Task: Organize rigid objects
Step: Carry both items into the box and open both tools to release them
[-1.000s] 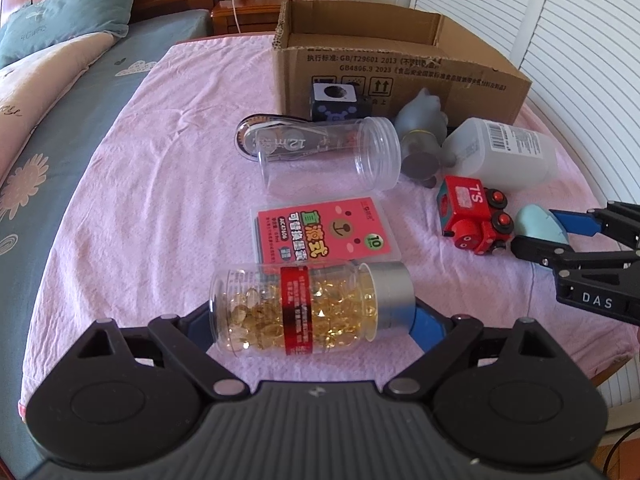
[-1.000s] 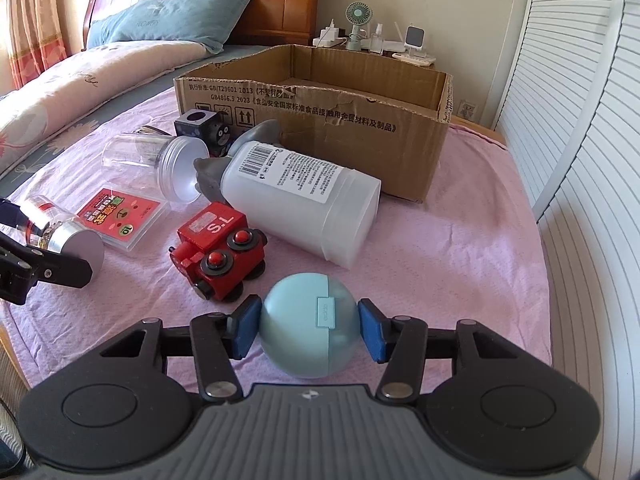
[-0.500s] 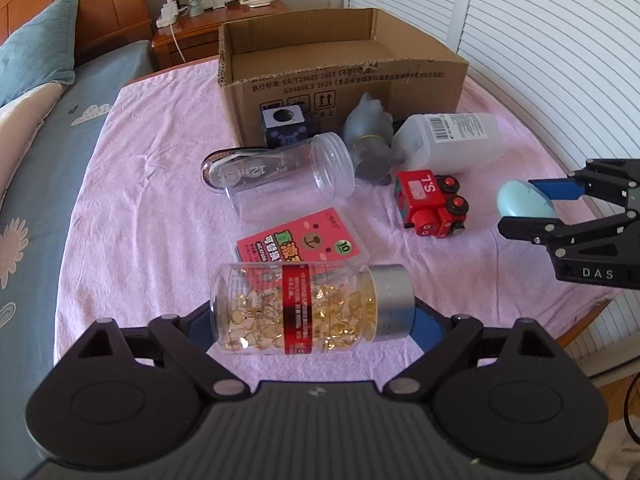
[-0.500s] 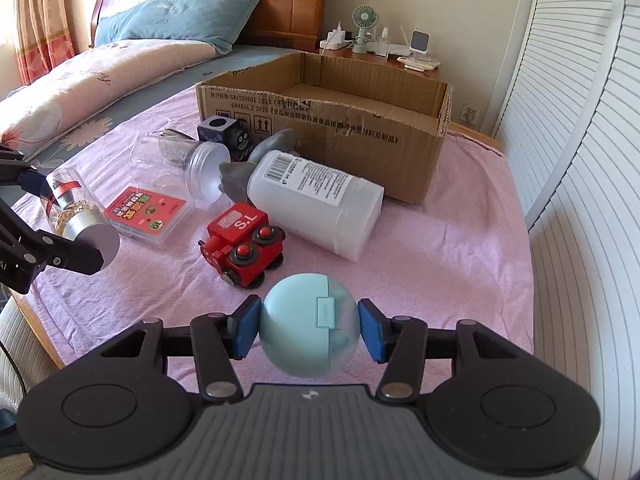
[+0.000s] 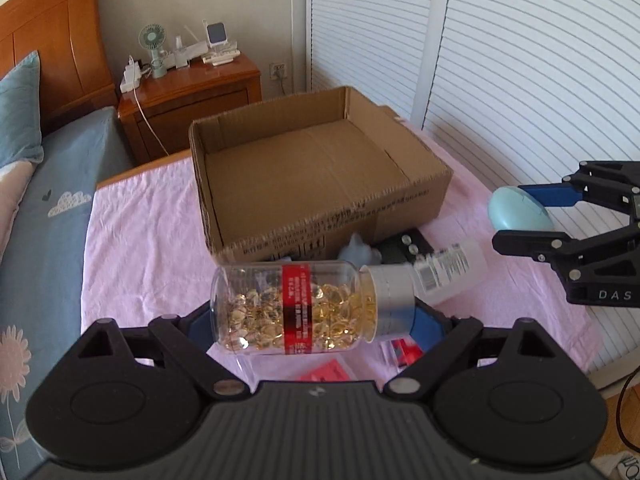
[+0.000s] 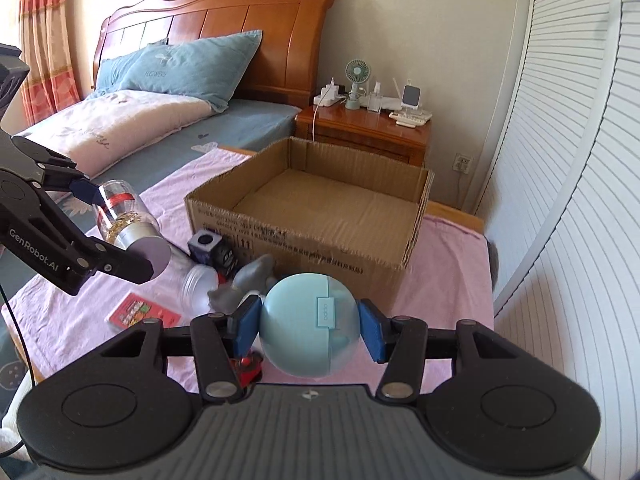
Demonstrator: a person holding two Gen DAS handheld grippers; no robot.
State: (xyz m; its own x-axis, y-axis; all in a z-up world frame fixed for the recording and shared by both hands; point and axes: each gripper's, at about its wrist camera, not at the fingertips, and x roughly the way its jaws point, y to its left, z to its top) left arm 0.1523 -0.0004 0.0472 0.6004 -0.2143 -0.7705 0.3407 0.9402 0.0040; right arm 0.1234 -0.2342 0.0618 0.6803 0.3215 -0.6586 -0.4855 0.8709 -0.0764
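While both grippers hang above the pink cloth (image 5: 132, 232), open air sits between them and the cardboard box (image 5: 320, 184). Far left: blue bedsheet (image 5: 52, 208) runs along the cloth's edge, wooden headboard (image 6: 216, 28) behind. Left gripper (image 5: 316, 322), jaws set wide but clamped end to end on a capsule bottle (image 5: 296, 308): clear smooth plastic cylinder, red label band, golden softgels inside, silver ribbed cap. Bottle's long axis lies across the jaws, cap pointing right in the left wrist view; it is off the cloth, in front of the box's near wall. In the right wrist view the same bottle (image 6: 128, 220) sits left of the box, cap toward the camera.

Centre: box is corrugated brown, open top, bare floor, flaps folded down, printed text on the near wall. Wooden nightstand (image 5: 192, 100) with a small fan (image 5: 152, 40) stands behind it. At the box's near wall, crowded: dark cube toy (image 6: 206, 246), grey soft-looking figure (image 6: 248, 276), clear jar lying on its side (image 6: 196, 288), white labelled bottle (image 5: 452, 268) on its side. Red card pack (image 6: 138, 312) lies flat on the cloth; a red toy (image 6: 248, 366) is mostly hidden below the fingers.

Right: right gripper (image 6: 310, 324), jaws narrow, pressing both sides of a pale blue case (image 6: 310, 322), smooth, egg-round, seam running upright, small latch facing the camera. It is lifted clear of the cloth, before the box's near right corner. White slatted doors (image 6: 560, 160) close the right edge; cloth right of the box is bare.
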